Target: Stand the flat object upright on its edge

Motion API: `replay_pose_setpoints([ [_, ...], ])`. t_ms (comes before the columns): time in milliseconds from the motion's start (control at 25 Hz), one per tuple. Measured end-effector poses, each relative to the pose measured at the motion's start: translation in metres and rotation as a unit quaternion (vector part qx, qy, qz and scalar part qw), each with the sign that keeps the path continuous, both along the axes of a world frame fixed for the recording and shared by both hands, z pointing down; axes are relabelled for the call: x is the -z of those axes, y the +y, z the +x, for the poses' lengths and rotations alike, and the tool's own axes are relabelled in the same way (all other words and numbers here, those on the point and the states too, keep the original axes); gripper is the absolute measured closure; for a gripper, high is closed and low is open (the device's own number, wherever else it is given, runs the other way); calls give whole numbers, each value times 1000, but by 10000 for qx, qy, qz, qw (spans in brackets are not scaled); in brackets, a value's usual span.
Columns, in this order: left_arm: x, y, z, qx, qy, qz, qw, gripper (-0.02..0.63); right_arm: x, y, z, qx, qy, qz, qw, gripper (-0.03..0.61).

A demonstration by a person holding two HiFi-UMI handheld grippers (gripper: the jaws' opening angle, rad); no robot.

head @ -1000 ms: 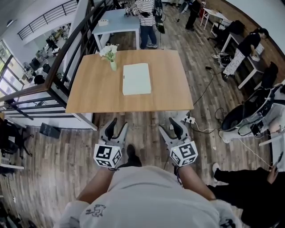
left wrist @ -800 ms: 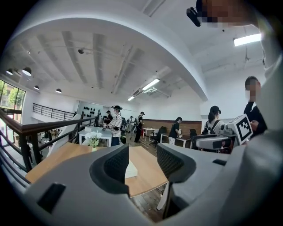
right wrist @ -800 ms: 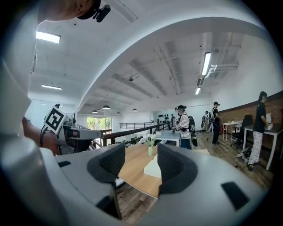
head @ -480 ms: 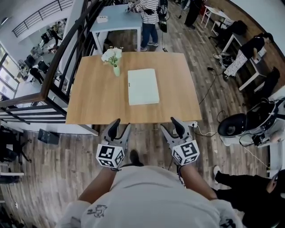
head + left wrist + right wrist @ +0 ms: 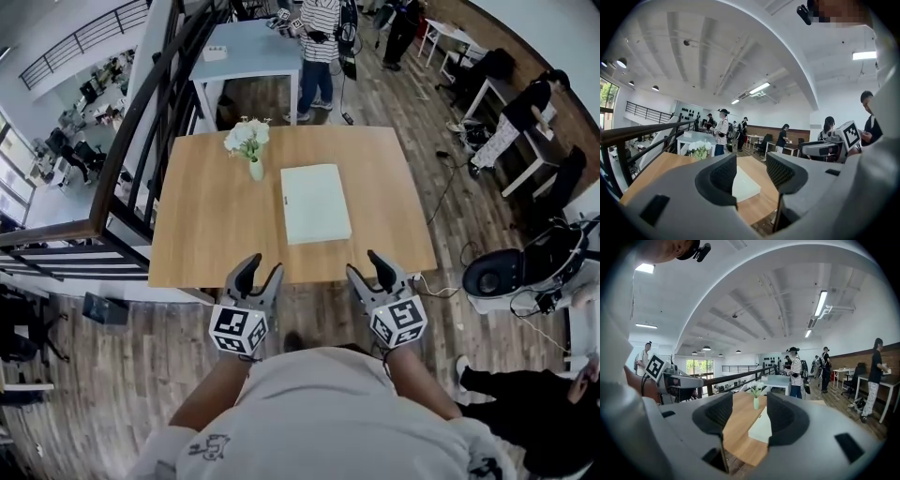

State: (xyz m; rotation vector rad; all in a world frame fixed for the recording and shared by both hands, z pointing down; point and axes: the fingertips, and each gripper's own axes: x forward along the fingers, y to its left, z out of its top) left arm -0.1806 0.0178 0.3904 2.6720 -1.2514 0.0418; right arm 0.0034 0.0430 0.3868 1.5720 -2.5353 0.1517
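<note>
Finding: no part of the task is done. The flat object (image 5: 315, 202) lies flat near the middle of the table (image 5: 216, 225). I hold the left gripper (image 5: 262, 269) and right gripper (image 5: 367, 265) at the near edge, jaws well apart and empty (nothing touched). Reaching, gripping and tipping it upright are all left.

Flat object (image 5: 746, 185) half behind jaws
</note>
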Motion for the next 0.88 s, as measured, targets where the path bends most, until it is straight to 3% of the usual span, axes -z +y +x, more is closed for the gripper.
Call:
replay_pose_setpoints([
  [880, -27, -49, 2, 154, -356, -282, 9988, 426, -26, -70, -6, 447, -80, -193, 9988, 337],
])
